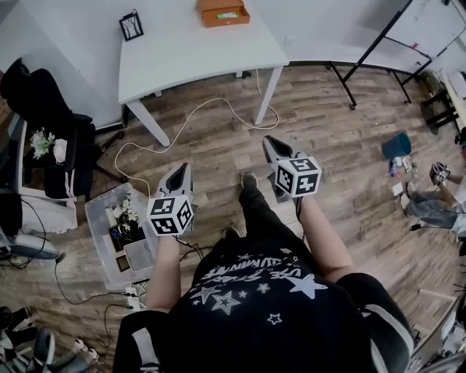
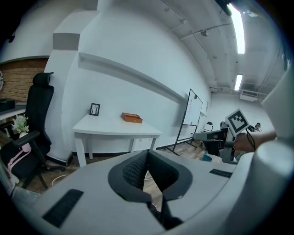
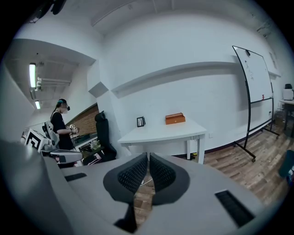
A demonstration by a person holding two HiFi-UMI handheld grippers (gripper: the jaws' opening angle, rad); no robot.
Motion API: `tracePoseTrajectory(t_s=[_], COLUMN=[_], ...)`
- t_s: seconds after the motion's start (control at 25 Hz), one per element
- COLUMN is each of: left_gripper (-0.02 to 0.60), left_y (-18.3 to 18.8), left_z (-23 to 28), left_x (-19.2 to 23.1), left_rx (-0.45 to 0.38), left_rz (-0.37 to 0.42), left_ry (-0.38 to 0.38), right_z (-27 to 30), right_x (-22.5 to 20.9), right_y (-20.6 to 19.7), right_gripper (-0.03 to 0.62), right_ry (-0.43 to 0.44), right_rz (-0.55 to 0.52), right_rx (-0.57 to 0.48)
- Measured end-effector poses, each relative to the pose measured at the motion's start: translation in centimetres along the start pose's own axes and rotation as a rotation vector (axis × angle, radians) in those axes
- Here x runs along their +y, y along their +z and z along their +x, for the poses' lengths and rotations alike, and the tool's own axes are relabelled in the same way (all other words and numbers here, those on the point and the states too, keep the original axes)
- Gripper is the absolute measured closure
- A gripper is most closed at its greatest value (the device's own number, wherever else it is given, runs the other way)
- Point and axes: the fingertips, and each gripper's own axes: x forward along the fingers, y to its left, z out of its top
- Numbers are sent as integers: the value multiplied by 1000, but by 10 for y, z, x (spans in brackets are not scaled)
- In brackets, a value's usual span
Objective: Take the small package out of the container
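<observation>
Hovering clenched, empty, left gripper [image 1: 180,172] and right gripper [image 1: 270,144], container [image 1: 223,12] well ahead on table [image 1: 191,52].

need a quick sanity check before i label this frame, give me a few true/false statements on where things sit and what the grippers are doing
1. The orange box sits on the white table. True.
2. The left gripper holds a small package. False: its jaws are shut with nothing between them.
3. The clear plastic bin stands on the table. False: it is on the wood floor at the person's left.
4. The right gripper is shut and empty. True.
5. The small black frame lies on the floor. False: it stands on the table.
</observation>
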Motion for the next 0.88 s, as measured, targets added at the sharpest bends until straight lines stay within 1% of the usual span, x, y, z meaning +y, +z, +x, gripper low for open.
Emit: tracePoseTrajectory(t_s=[0.16, 0.36, 0.64, 0.88], left_gripper=[563, 563, 563, 563], left_y=[12, 33, 68, 99], left_z=[16, 51, 126, 192], left_x=[12, 33, 61, 73], left_rx=[-7, -16, -7, 3], left_rz=[0, 2, 1, -11], left_ry=[5, 40, 77, 109], right_z=[22, 64, 142, 203], right_x=[-7, -32, -74, -118], right_y=[9, 35, 74, 109], right_gripper=[545, 546, 545, 545], right_ry=[12, 23, 67, 103], right_rz=[3, 3, 7, 24], right_rx=[0, -18, -17, -10])
